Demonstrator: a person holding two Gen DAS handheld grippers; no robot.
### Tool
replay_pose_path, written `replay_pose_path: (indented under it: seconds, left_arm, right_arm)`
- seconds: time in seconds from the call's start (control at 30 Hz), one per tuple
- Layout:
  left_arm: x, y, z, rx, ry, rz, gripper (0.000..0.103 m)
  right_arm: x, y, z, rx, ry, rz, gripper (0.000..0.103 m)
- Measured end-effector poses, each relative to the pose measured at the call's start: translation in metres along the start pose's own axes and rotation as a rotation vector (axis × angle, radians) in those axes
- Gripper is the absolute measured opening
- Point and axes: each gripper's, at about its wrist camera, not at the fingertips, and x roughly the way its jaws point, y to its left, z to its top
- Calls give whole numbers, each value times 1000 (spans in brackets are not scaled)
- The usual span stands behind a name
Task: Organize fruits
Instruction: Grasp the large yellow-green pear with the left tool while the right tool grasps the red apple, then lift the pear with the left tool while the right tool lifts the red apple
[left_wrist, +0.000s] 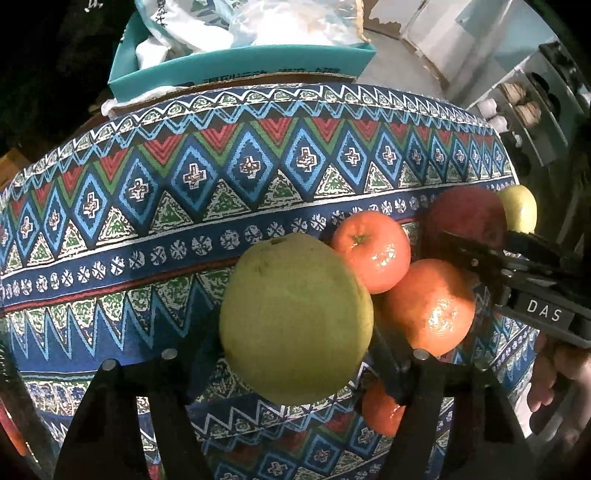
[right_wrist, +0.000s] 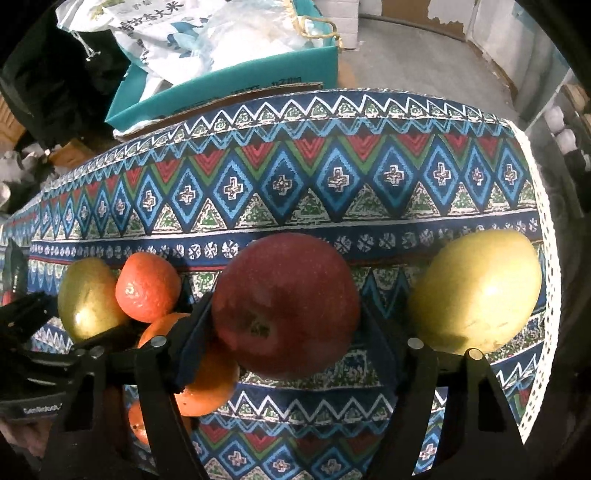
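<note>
Green pear (left_wrist: 295, 317) sits between the left gripper's (left_wrist: 291, 369) two black fingers, near centre of the left wrist view. Its right finger (left_wrist: 388, 365) is pressed against the pear's right side; the left finger is mostly hidden behind the fruit, so grasp looks closed on the pear.

Just right of the pear, touching it: an upper orange (left_wrist: 371, 251) with stem up, a second orange (left_wrist: 430, 306) nearer and to the right, and a third orange (left_wrist: 380, 410) partly hidden under the right finger.

Red apple (right_wrist: 286, 304) fills the centre of the right wrist view, clamped between the right gripper's (right_wrist: 286, 332) fingers, with its left finger (right_wrist: 192, 339) against the apple's left side. In the left view the same apple (left_wrist: 465, 214) is far right, behind the right gripper (left_wrist: 480, 243).

Second green pear (right_wrist: 476, 291) lies right of the apple, apart from it, near the cloth's white lace edge.

All fruit rests on a patterned tablecloth (left_wrist: 184, 221) in blue, red and green zigzags and diamonds. Beyond the far table edge: teal cardboard box (left_wrist: 240, 66) holding white plastic bags (left_wrist: 258, 22). Grey floor at far right.
</note>
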Motion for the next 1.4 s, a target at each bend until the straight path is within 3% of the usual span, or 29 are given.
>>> replay_pose_path:
  seconds: [0.2, 0.5, 1.4]
  left_arm:
    - [1, -6, -4, -6, -10, 6, 74]
    - [-16, 13, -19, -31, -59, 16, 74]
    - [-133, 50, -51, -72, -258, 29, 74]
  right_arm:
    - [-3, 5, -4, -13, -31, -27, 75]
    - [-28, 19, -13, -40, -118, -37, 75]
    - [-117, 80, -21, -108, -301, 56, 75]
